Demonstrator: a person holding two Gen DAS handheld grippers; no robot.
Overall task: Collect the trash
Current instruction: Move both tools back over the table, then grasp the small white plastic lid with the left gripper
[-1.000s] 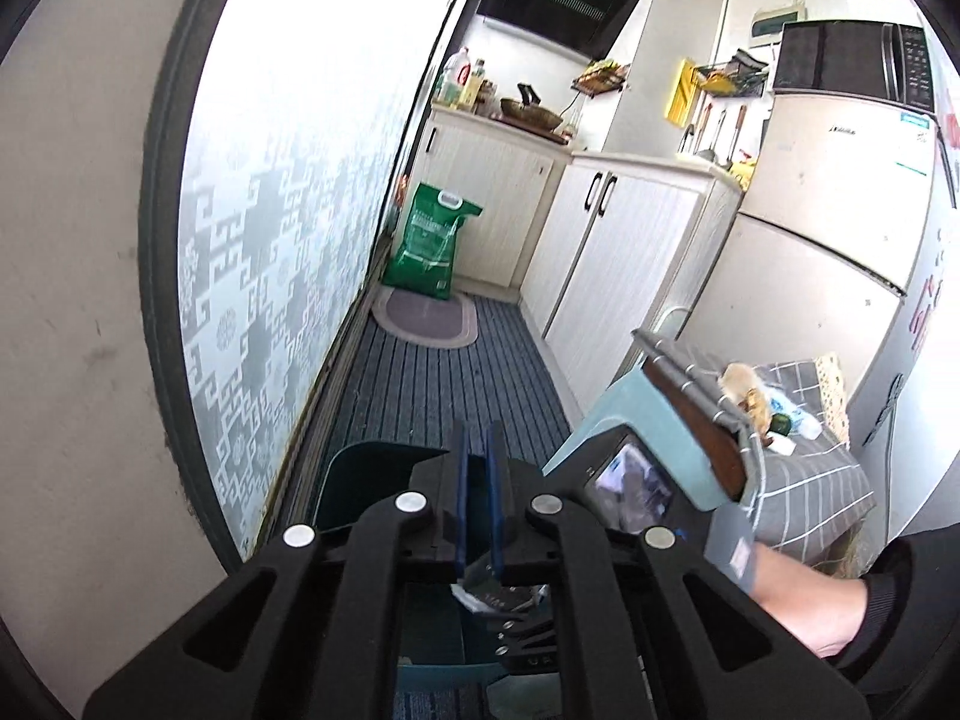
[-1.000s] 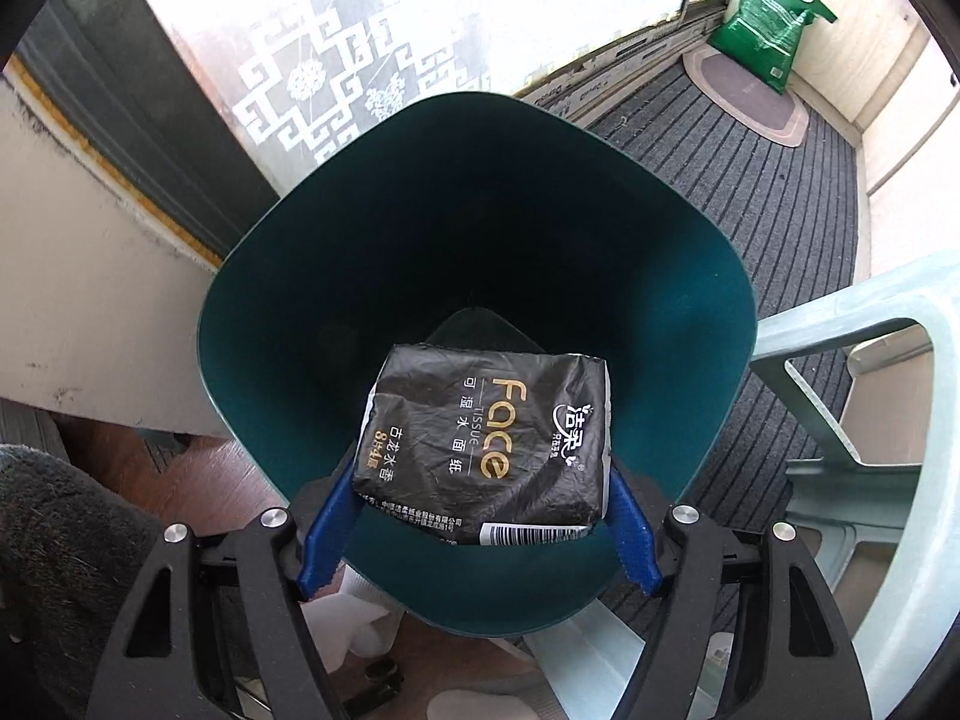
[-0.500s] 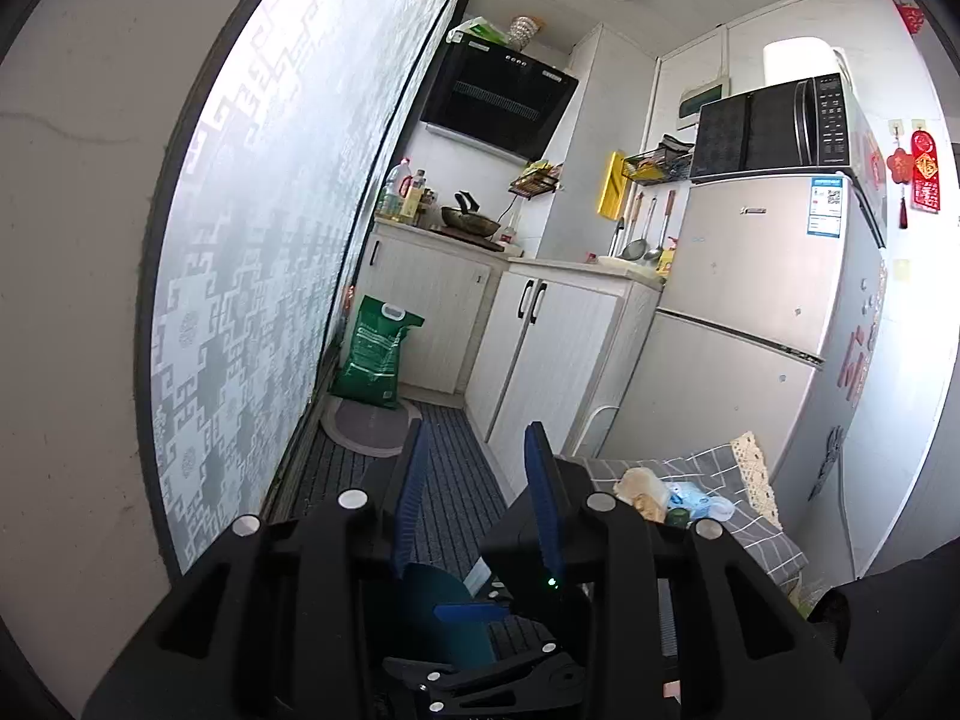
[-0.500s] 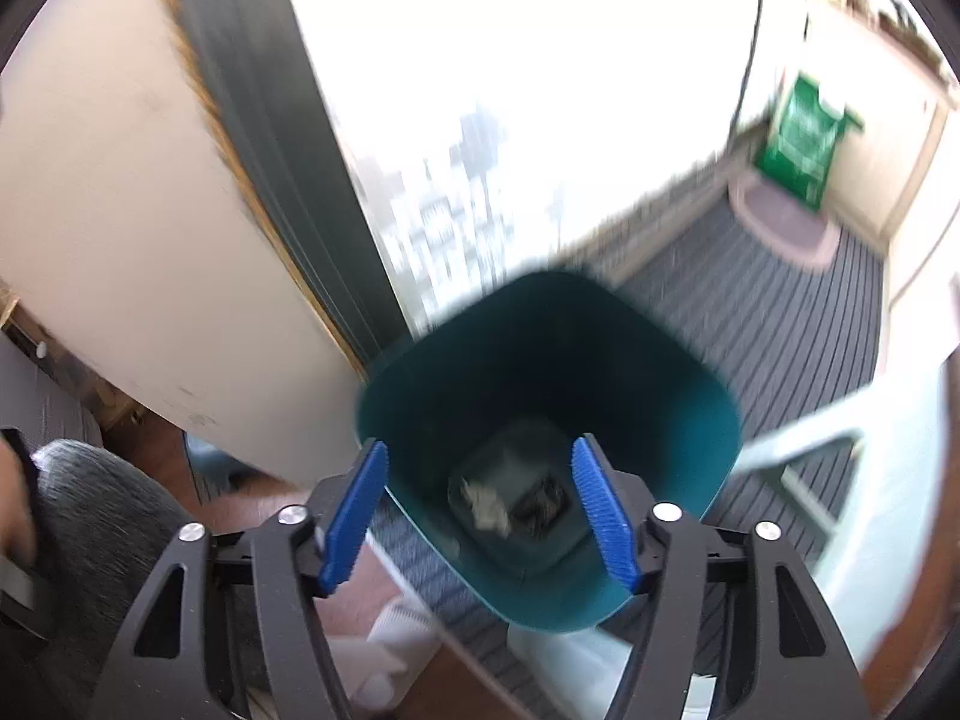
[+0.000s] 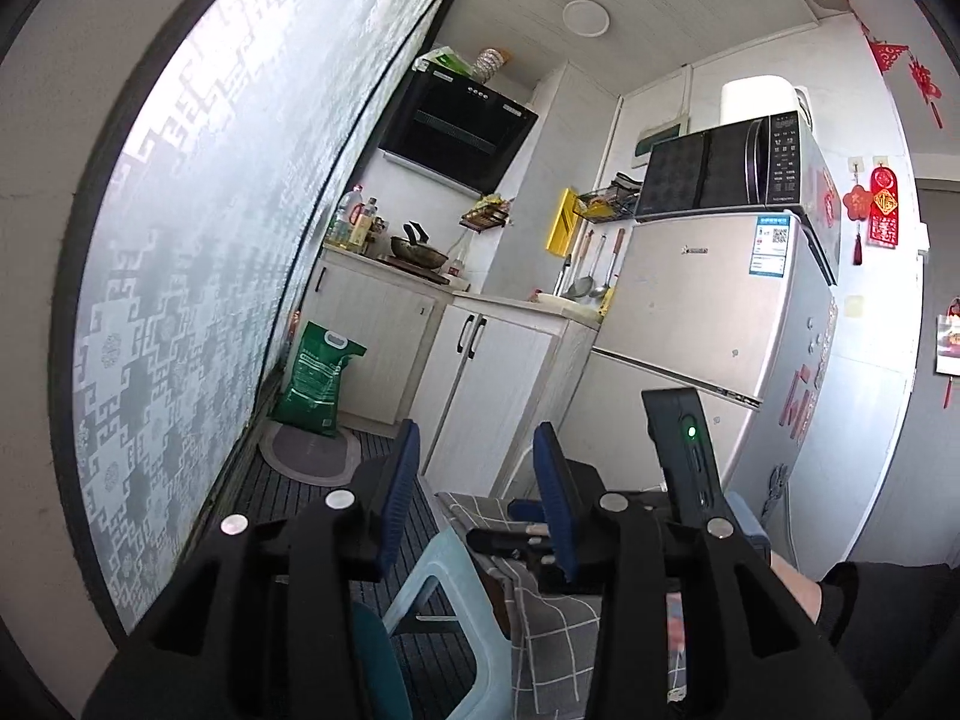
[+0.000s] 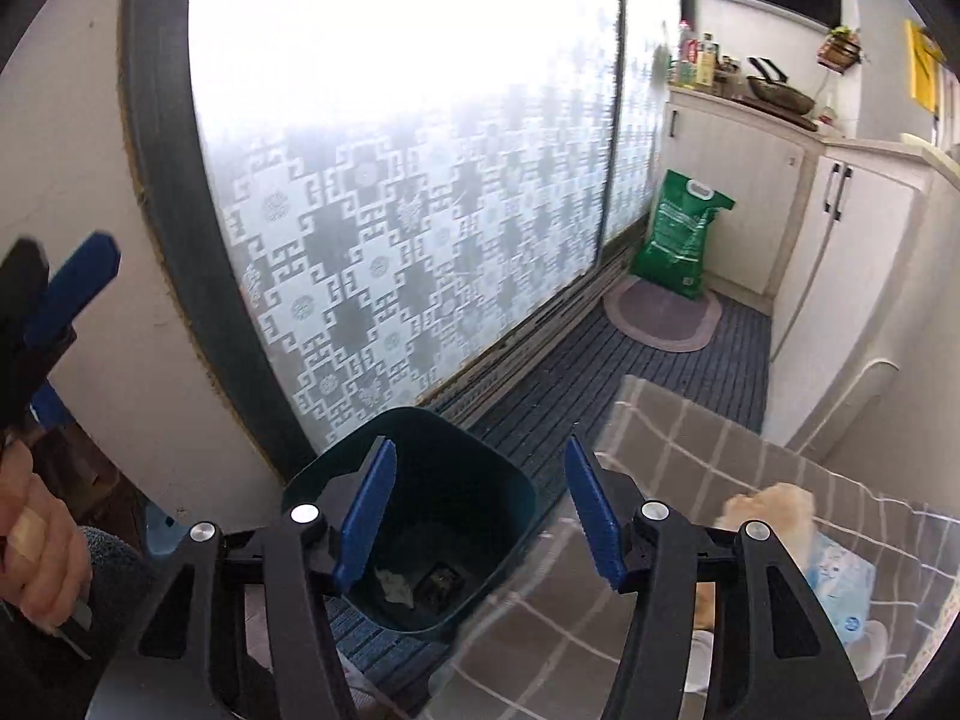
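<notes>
A dark teal trash bin (image 6: pixel 510 492) stands on the floor by the frosted sliding door. Inside it lie the black tissue pack (image 6: pixel 441 582) and a crumpled white scrap (image 6: pixel 396 587). My right gripper (image 6: pixel 480 519) is open and empty, raised above and behind the bin. To its right a table with a grey checked cloth (image 6: pixel 690 456) holds a beige lump (image 6: pixel 774 504) and a light blue packet (image 6: pixel 837 576). My left gripper (image 5: pixel 474 501) is open and empty, held high and pointing into the kitchen; a sliver of the bin (image 5: pixel 375 654) shows below it.
A pale blue plastic stool (image 5: pixel 438 570) stands beside the checked cloth (image 5: pixel 540 618). A green sack (image 6: pixel 678 240) and an oval mat (image 6: pixel 663 315) lie at the far end of the striped floor. White cabinets (image 5: pixel 498 372) and a fridge (image 5: pixel 708 330) line the right.
My right gripper opened and let the black tissue pack drop into the bin, then lifted back and up. My left gripper opened and rose to face the kitchen.
</notes>
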